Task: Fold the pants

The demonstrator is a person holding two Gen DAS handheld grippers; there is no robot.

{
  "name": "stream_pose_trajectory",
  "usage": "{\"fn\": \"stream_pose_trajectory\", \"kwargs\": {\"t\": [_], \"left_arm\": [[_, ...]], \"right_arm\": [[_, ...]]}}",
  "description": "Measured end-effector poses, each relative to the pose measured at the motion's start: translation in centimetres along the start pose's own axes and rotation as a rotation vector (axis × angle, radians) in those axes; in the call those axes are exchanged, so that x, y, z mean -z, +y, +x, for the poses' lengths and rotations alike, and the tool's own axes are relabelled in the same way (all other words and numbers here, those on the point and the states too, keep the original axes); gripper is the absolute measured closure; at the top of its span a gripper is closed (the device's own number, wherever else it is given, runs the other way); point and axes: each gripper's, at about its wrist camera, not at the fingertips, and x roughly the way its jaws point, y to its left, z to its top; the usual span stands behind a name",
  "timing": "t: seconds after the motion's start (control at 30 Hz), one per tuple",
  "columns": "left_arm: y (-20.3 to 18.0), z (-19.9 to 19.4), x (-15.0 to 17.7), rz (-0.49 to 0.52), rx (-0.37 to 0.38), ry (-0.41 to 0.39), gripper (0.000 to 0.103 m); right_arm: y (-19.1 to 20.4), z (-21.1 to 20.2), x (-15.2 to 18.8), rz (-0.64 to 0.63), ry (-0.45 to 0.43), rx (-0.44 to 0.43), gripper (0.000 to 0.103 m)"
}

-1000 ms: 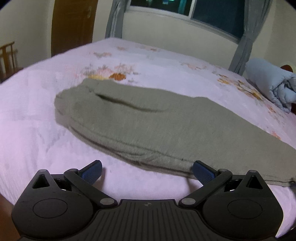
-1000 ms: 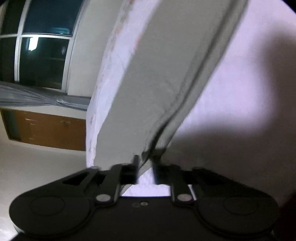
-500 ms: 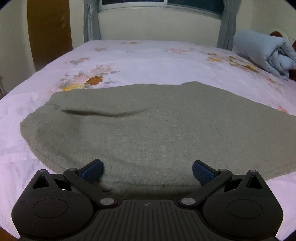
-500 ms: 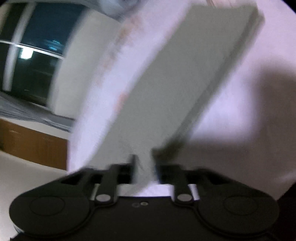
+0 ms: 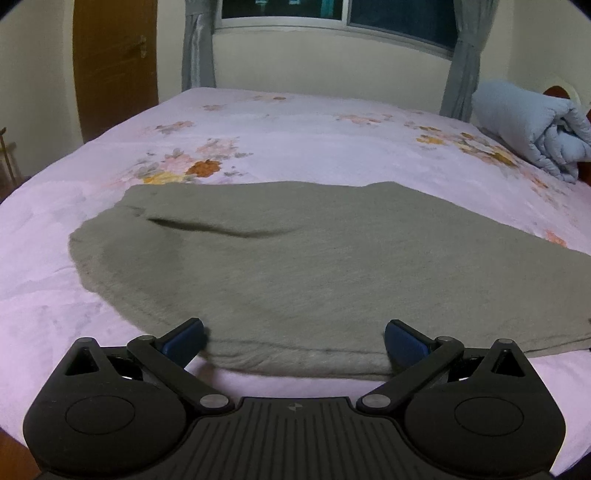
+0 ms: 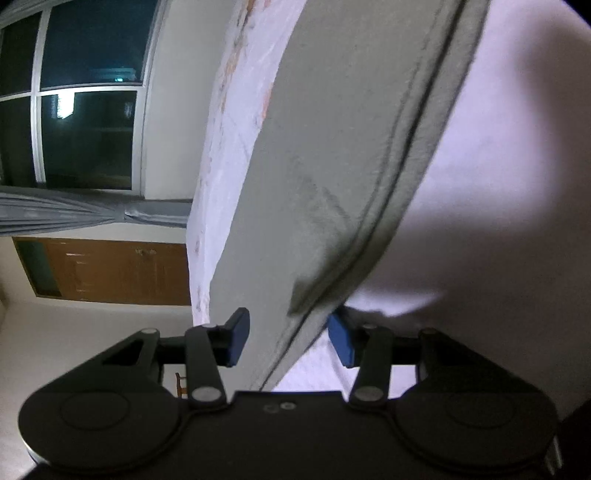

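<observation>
A pair of grey-green knit pants (image 5: 314, 266) lies flat on a bed (image 5: 295, 133) spread with a pale pink floral sheet, the legs apparently laid one over the other, two stacked edges showing along the near side in the right wrist view. The lengthwise fold looks done; the crosswise fold, end over end, is judged still to come.

The left claw (image 5: 295, 338) hovers at the near edge of the cloth with its blue pads spread wide, nothing between them pressed. The right claw (image 6: 288, 341) is turned on its side at one end of the pants (image 6: 332, 166). Its jaws have just been opening, and the layered hem now runs loose between the two pads, neither seen pressing on it, though blur here leaves the contact on the right-hand pad a little uncertain.

The next move calls for a fresh hold: each claw must close on both layers at one end, lift them together and carry them level over the other end without dragging the lower layer askew.

Counted: one pair of pants, one bed, two claws, one rolled pale blue quilt (image 5: 528, 129) at the bed's far right corner, one window (image 5: 332, 14) with two grey curtains, one brown door (image 5: 114, 70).
</observation>
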Motion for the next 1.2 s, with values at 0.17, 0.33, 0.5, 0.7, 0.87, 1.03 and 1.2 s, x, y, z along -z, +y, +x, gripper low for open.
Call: {"fn": "stream_pose_trajectory", "kwargs": {"t": [0.17,0.33,0.5,0.7,0.87,1.03,1.2], "left_arm": [[1.4,-0.4,0.4,-0.033,-0.001,0.0,0.0],[1.8,0.3,0.5,-0.063,0.007,0.012,0.0],[1.8,0.2,0.4,-0.054,0.007,0.006,0.0],[2.4,0.2,0.8,-0.085,0.011,0.013,0.0],[1.8,0.0,0.3,-0.045,0.008,0.008,0.0],[1.7,0.2,-0.1,-0.05,0.004,-0.008,0.0],[1.5,0.9,-1.5,-0.053,-0.004,-0.02,0.0]], "right_arm": [[1.5,0.8,1.0,-0.01,0.042,0.004,0.063],[1.7,1.3,0.7,-0.021,0.028,-0.038,0.063],[1.3,3.7,0.3,-0.029,-0.006,-0.013,0.103],[2.8,2.5,1.5,-0.147,-0.027,0.011,0.103],[1.3,2.3,0.6,-0.053,-0.025,0.056,0.089],[2.3,-3.8,-1.4,-0.115,-0.178,0.053,0.087],[-0.4,-8.7,-4.6,-0.032,-0.331,0.069,0.086]]}}
